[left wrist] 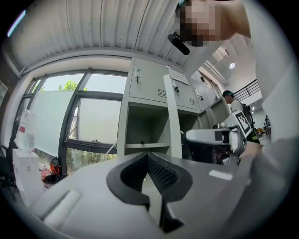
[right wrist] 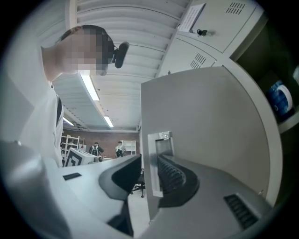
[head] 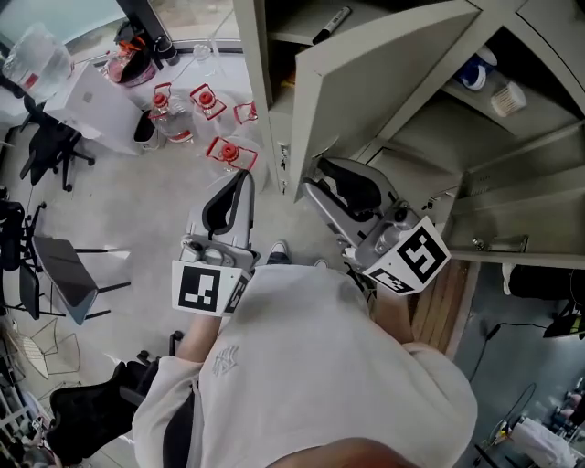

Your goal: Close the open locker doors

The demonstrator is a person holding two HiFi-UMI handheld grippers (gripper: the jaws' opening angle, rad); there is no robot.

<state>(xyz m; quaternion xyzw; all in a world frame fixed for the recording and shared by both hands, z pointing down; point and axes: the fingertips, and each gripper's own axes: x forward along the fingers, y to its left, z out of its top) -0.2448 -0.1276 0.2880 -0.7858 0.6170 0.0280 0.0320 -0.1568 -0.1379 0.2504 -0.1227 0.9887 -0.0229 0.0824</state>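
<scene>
Nearest, low against the white shirt [head: 311,366], left gripper [head: 241,183]: jaws pressed together on nothing, held off to the side and pointing ahead at the locker's left bay, probably to keep out of the swing.

Just beyond, right gripper [right wrist: 150,158] at the door [head: 384,82], jaws slightly parted and straddling its free edge beside the latch plate [right wrist: 163,138]. Ridged pad lying along one face, a sliver of daylight showing at the other jaw, so hooked over rather than clamped, as far as can be judged. A sensible hold: far from the hinge for most leverage, and good for pushing or pulling without slipping off.

Door itself wide open, standing well out from the locker [head: 274,101], hinge side away to the right and not clearly seen. Task barely begun by the look of it, with the door nowhere near its frame. Next, likely a steady sweep toward the opening, letting go before the frame so as not to trap the inner jaw.

Inside, a marker [head: 331,25] on the upper shelf, seemingly set back enough not to foul the closing. Farther right, more grey panels, possibly another open door, too tangled to call.

Farthest, on the floor left of the locker, red-capped bottles [head: 172,117] and a chair [head: 50,142], well apart from the door's arc.
</scene>
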